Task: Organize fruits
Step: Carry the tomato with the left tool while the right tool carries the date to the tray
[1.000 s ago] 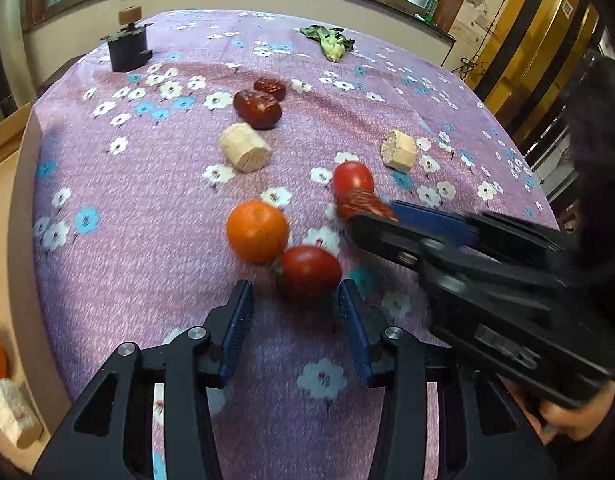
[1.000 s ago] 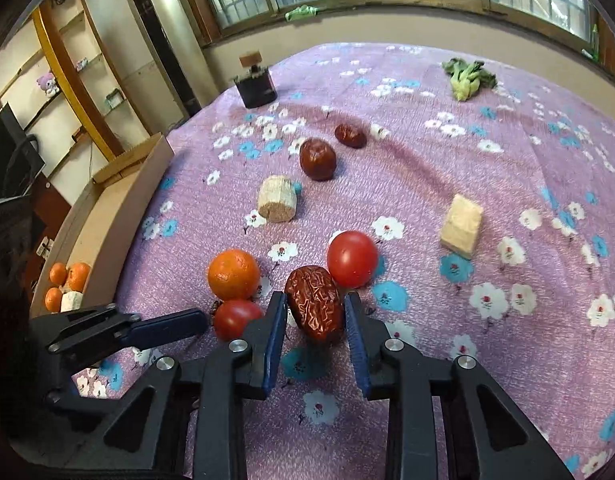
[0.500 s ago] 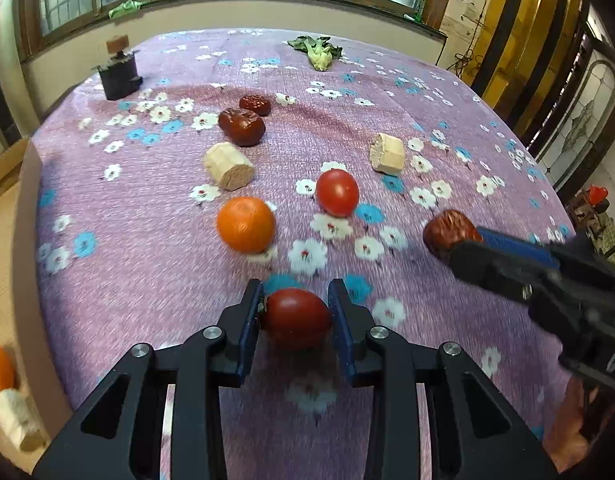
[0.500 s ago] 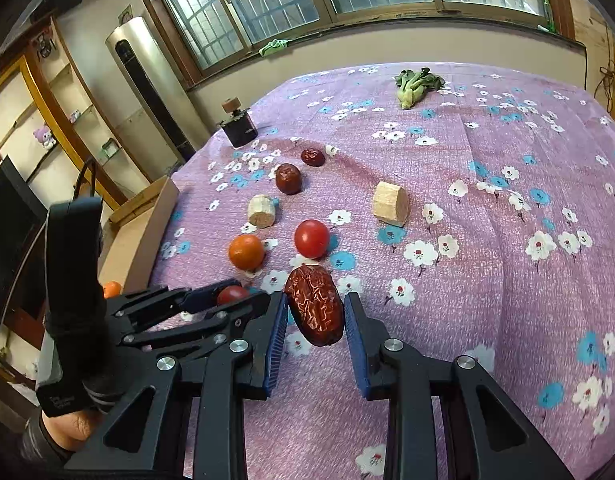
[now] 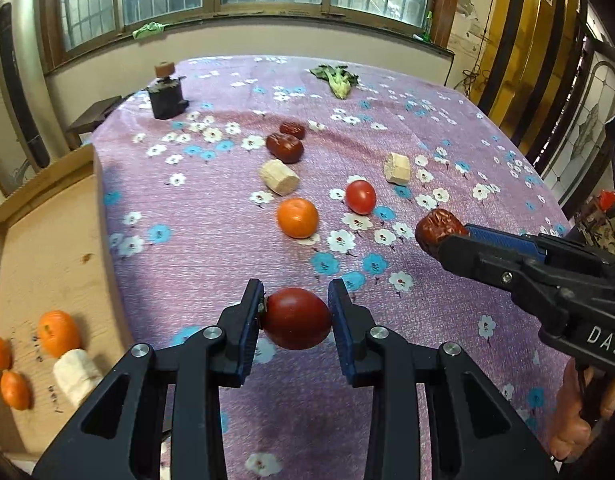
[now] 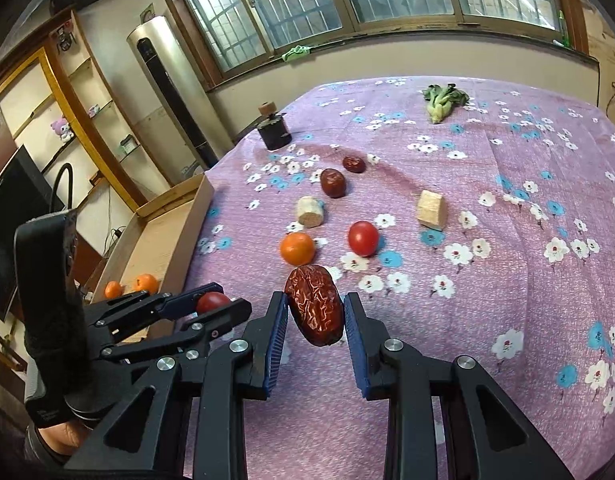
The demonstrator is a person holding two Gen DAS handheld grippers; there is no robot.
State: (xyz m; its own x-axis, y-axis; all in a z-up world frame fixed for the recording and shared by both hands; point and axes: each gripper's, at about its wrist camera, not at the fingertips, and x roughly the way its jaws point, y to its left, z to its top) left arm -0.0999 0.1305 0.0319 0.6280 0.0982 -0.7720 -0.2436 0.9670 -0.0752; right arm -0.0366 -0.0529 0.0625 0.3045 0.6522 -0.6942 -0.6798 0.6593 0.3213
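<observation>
My left gripper [image 5: 296,318] is shut on a dark red tomato [image 5: 296,318] and holds it above the purple flowered cloth; it shows too in the right wrist view [image 6: 213,302]. My right gripper [image 6: 315,312] is shut on a wrinkled red date [image 6: 315,304], lifted off the cloth, also seen in the left wrist view [image 5: 437,229]. On the cloth lie an orange [image 5: 297,218], a red tomato [image 5: 360,197], two more dates [image 5: 284,147] [image 5: 292,129] and two pale chunks [image 5: 279,177] [image 5: 397,167].
A wooden tray [image 5: 47,248] at the left of the table holds small oranges [image 5: 59,332] and a pale chunk [image 5: 75,376]. A black grinder [image 5: 166,94] and a green vegetable [image 5: 337,80] stand at the far end. Shelves and a tower fan [image 6: 167,92] stand beyond.
Both grippers closed on their fruit and lifted it off the cloth, pulling back toward me. The left gripper has swung toward the tray side.
</observation>
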